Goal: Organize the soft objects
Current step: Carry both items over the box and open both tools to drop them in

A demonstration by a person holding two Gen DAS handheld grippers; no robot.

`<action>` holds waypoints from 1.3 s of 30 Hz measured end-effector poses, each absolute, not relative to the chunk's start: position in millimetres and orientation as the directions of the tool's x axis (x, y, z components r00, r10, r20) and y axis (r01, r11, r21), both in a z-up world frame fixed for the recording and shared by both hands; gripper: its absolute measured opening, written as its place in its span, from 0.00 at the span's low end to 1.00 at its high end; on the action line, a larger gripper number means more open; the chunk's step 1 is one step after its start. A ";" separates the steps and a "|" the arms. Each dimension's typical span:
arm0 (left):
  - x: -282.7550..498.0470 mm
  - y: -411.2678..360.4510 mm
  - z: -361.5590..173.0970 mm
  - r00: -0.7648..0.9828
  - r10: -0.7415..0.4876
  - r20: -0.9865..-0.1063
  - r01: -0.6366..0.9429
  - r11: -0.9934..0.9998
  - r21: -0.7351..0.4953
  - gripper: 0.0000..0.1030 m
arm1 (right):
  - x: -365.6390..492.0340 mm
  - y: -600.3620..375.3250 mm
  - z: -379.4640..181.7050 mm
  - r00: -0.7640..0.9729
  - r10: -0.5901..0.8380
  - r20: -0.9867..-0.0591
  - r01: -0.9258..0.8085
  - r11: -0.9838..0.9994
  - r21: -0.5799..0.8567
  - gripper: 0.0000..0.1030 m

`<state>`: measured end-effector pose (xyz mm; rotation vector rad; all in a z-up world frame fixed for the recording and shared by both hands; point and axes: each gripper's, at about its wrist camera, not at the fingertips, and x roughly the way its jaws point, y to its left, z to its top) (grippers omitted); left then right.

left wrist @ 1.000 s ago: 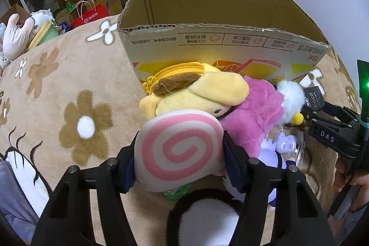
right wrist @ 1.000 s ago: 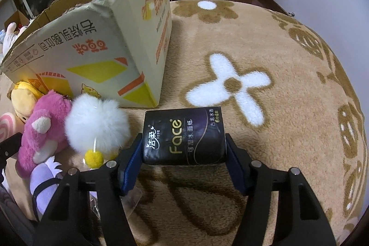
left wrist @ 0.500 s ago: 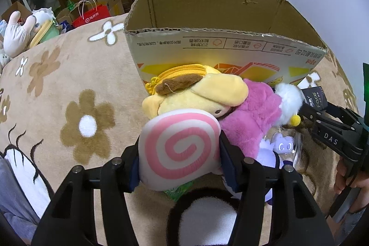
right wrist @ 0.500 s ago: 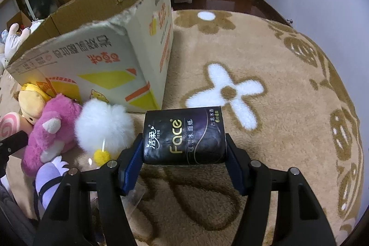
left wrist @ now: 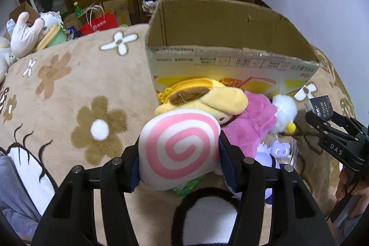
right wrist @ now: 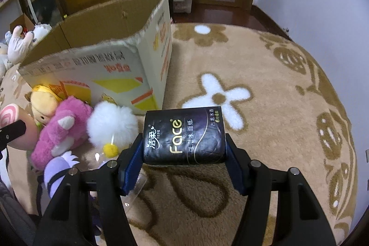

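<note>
On the far left, past the edge of the flower-patterned beige blanket, a white bunny plush lies among other toys. The left gripper points forward toward the open cardboard box, raised a little above the blanket, its jaws clamped on a pink-and-white swirl plush that bulges between the blue pads. Just beyond it, against the box's printed front wall, a yellow plush with a zipper lies on a pink plush, with a white pompom to the right and a purple plush nearer the camera. Farther right, the right gripper is angled forward and downward over the blanket beside the box's near corner, jaws closed on a black Face tissue pack held level between the pads. A hand grips its handle at the left view's right edge.
</note>
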<state>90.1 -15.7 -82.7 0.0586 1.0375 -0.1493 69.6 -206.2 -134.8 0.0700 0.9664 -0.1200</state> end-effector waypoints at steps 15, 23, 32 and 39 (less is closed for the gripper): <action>50.6 -11.9 -17.7 0.732 -0.113 -0.671 0.176 0.984 0.027 0.54 | 24.4 -191.7 -49.1 0.779 -0.069 -0.623 0.125 0.991 0.046 0.66; 48.3 -11.5 8.8 0.799 -0.139 -0.585 0.196 0.980 0.034 0.54 | 21.9 -181.3 -21.0 0.846 -0.058 -0.530 0.095 0.994 0.044 0.66; 58.9 -18.0 37.3 0.858 -0.148 -0.492 0.198 0.979 0.051 0.54 | 36.4 -164.3 -0.4 0.892 -0.048 -0.450 0.062 0.998 0.016 0.66; 85.7 -28.9 45.3 0.878 -0.148 -0.455 0.205 0.976 0.079 0.54 | 60.2 -157.8 2.0 0.901 -0.028 -0.434 0.033 0.999 0.004 0.66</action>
